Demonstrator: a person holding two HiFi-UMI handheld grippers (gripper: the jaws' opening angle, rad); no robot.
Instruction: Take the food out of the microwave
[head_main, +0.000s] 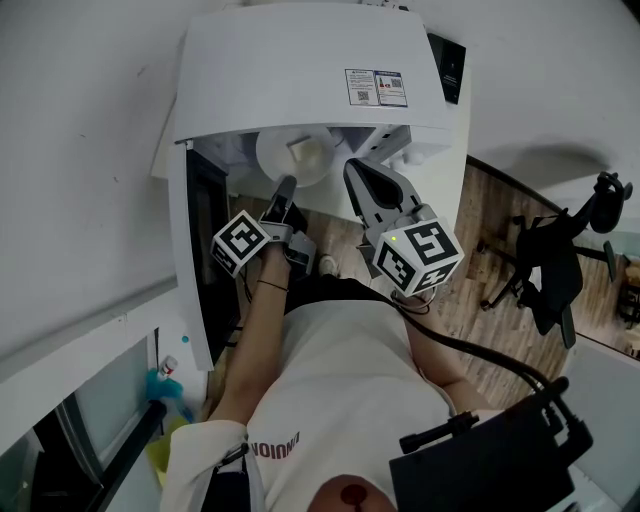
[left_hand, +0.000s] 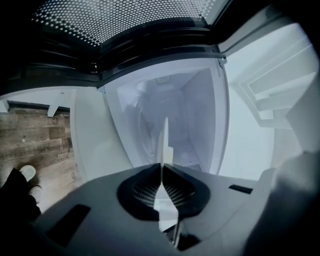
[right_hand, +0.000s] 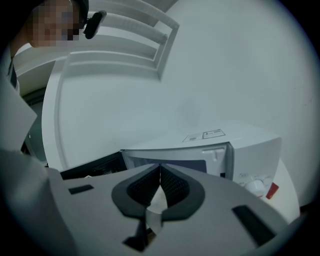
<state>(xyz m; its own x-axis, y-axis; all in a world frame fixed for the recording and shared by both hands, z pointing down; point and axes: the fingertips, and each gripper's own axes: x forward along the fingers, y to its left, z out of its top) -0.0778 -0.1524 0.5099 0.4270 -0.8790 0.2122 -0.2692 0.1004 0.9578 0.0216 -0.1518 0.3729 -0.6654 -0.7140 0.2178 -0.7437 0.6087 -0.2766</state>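
Note:
The white microwave stands with its door swung open to the left. A white plate carrying a pale square piece of food sits at the cavity mouth. My left gripper is shut on the plate's near rim. In the left gripper view the plate shows edge-on as a thin white sheet pinched by the left gripper, with the white cavity behind. My right gripper hovers just right of the plate, shut and holding nothing. From the right gripper I see the microwave from outside.
The dark perforated door window fills the top of the left gripper view. A wooden floor lies below, with a black office chair at the right. A spray bottle stands at the lower left. White wall shelves hang above.

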